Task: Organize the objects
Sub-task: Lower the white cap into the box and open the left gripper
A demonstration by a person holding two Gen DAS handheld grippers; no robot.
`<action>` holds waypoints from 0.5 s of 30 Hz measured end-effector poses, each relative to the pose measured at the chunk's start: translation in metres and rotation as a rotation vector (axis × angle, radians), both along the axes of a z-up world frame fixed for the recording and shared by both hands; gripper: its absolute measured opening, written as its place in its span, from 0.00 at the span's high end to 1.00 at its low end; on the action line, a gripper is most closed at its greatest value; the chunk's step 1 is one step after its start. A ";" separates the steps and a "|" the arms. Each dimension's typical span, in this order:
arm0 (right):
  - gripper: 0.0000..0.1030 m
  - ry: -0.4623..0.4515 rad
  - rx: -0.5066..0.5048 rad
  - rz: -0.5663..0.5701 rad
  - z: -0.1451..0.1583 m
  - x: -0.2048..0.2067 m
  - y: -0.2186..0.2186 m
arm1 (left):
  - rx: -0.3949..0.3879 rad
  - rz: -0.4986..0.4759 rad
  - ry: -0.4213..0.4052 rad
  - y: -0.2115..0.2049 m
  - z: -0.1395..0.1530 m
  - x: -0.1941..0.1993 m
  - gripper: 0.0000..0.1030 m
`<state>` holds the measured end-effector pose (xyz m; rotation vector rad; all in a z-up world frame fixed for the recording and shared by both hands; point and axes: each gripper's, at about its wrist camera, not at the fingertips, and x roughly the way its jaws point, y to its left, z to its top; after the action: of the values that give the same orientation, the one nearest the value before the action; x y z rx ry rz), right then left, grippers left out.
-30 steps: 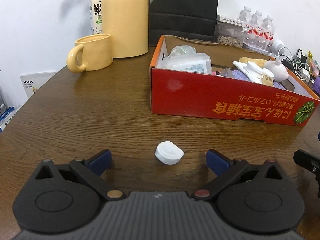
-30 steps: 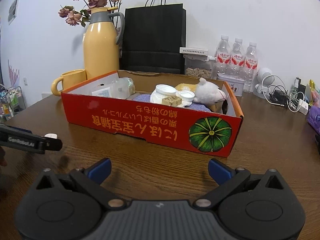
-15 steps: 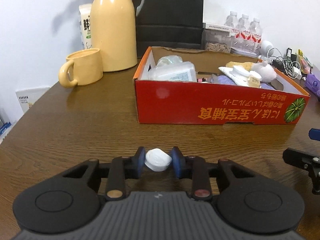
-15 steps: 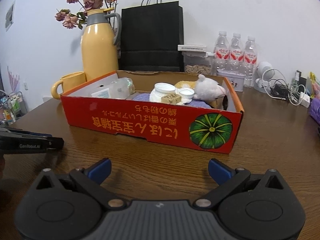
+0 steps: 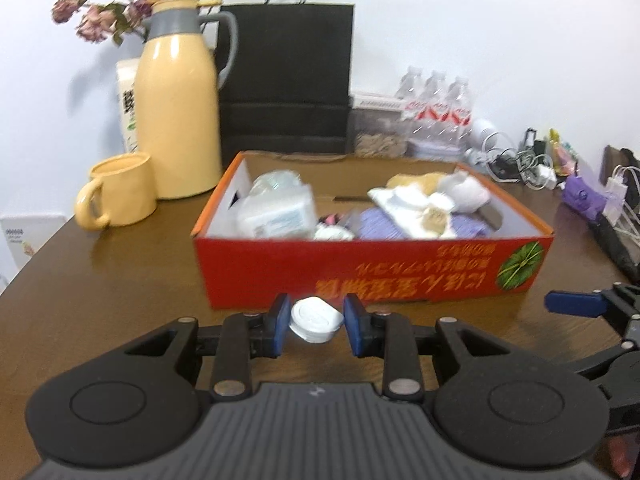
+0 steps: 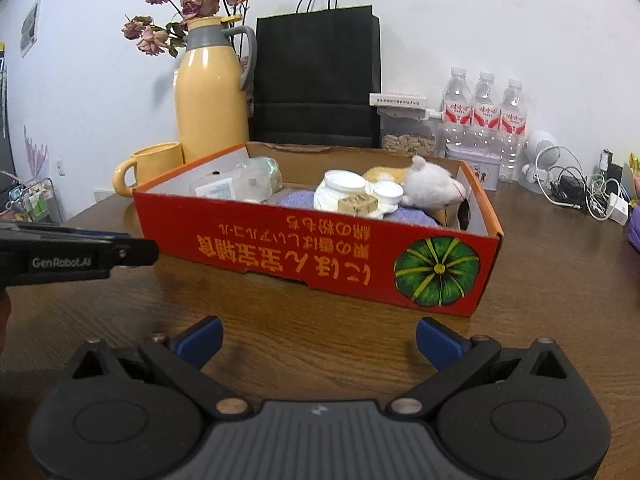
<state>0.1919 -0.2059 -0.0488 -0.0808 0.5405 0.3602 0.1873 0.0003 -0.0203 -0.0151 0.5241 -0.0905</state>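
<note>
My left gripper (image 5: 316,322) is shut on a small white cap (image 5: 316,320), held between its blue pads above the brown table, just in front of the red cardboard box (image 5: 372,276). The box (image 6: 320,248) holds a plush toy (image 6: 430,188), a white jar (image 6: 340,192), a plastic bag (image 6: 244,180) and purple cloth. My right gripper (image 6: 318,338) is open over bare table in front of the box, with nothing between its fingers. The left gripper's side (image 6: 76,256) shows at the left edge of the right wrist view.
A yellow thermos (image 5: 178,120) with dried flowers and a yellow mug (image 5: 118,190) stand left of the box. A black paper bag (image 5: 286,80), water bottles (image 5: 436,108) and a tangle of cables (image 5: 520,160) line the back and right.
My left gripper closed on the white cap that lay on the table, then lifted it and carried it towards the box. The right gripper stayed where it was, open.
</note>
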 end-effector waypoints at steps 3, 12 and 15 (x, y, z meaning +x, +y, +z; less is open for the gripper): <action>0.00 -0.020 0.008 -0.008 0.006 0.003 0.002 | -0.004 -0.019 -0.022 -0.006 0.007 0.005 0.71; 0.00 -0.060 0.025 -0.039 0.021 0.027 0.003 | -0.024 -0.048 -0.074 -0.020 0.023 0.035 0.71; 0.00 -0.080 0.027 -0.052 0.028 0.037 0.004 | -0.035 -0.052 -0.088 -0.023 0.028 0.047 0.71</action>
<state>0.2291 -0.2023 -0.0206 -0.0546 0.4574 0.3123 0.2348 -0.0228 0.0075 -0.0316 0.4354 -0.1507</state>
